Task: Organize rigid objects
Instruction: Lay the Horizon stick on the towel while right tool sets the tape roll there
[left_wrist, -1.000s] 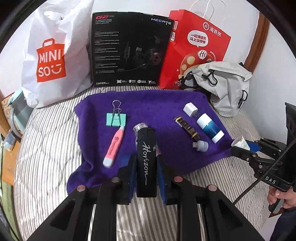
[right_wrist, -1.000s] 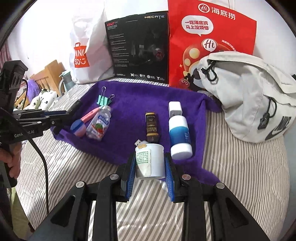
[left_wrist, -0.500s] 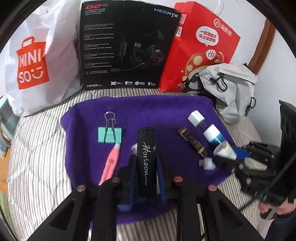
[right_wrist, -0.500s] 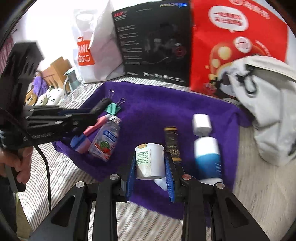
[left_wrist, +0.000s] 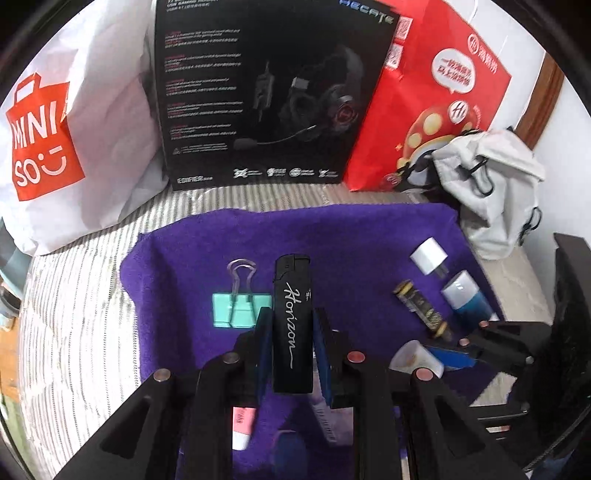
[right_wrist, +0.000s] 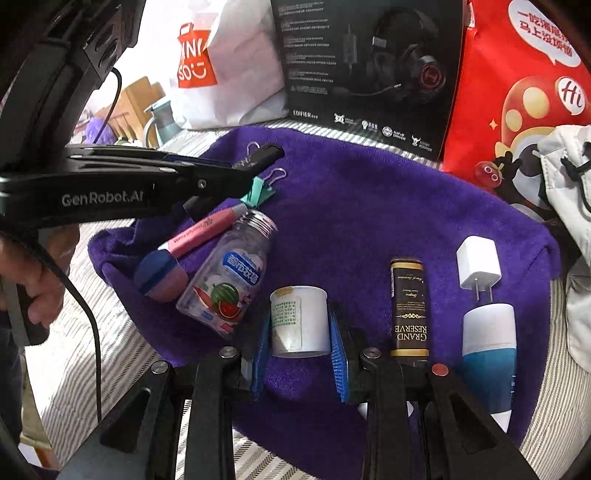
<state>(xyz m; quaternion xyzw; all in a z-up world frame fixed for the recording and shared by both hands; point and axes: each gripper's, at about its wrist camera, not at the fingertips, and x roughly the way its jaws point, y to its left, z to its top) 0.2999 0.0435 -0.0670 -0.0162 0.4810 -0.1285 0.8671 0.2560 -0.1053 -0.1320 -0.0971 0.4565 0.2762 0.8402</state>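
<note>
Tongs on the left (left_wrist: 291, 325) are clamped on a black lighter (left_wrist: 292, 325), which is held above the purple towel (left_wrist: 351, 236) just beside a teal binder clip (left_wrist: 238, 308). A small white jar (right_wrist: 300, 320) is gripped between the blue pads (right_wrist: 338, 356) of the right tongs (right_wrist: 300, 332), over the towel's near part. On the towel are laid a pink pen (right_wrist: 199, 236), a clear watermelon-labelled bottle (right_wrist: 229, 280), a dark tube (right_wrist: 409, 306), a white charger plug (right_wrist: 478, 266) and a blue-and-white bottle (right_wrist: 489, 354). The towel is spread on a striped bed (left_wrist: 81, 314).
</note>
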